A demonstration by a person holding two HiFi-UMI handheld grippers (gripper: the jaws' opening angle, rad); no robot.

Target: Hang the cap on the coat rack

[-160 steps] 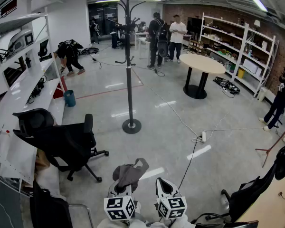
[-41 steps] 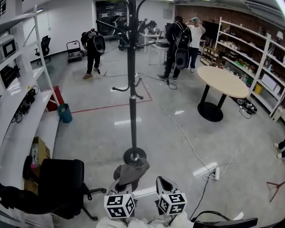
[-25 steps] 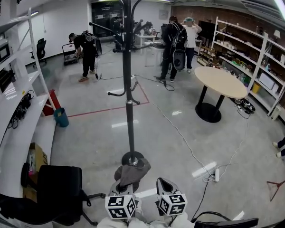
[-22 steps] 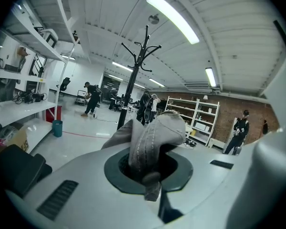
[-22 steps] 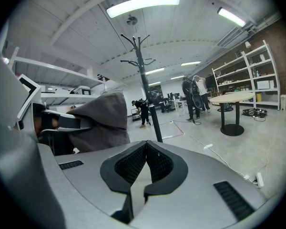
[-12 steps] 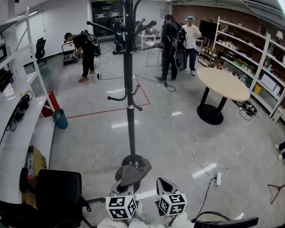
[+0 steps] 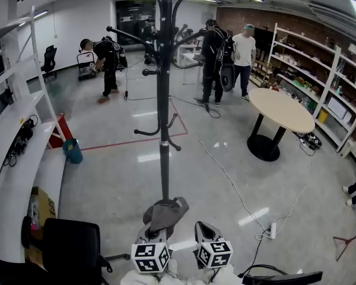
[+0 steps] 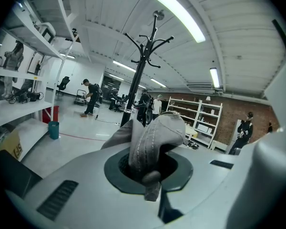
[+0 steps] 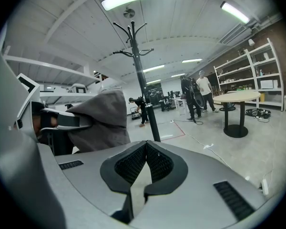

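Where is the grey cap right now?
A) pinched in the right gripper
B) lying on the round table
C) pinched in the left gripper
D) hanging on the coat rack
C: the left gripper has its jaws shut on the grey cap, while nothing hangs on the coat rack and the right gripper has nothing between its jaws.

Bright and even, lit from above by long ceiling tubes (image 8: 177, 14) — white glare patches on the glossy floor (image 7: 154, 157). Strong fisheye bending at the edges, dark rounded corners in both gripper views.
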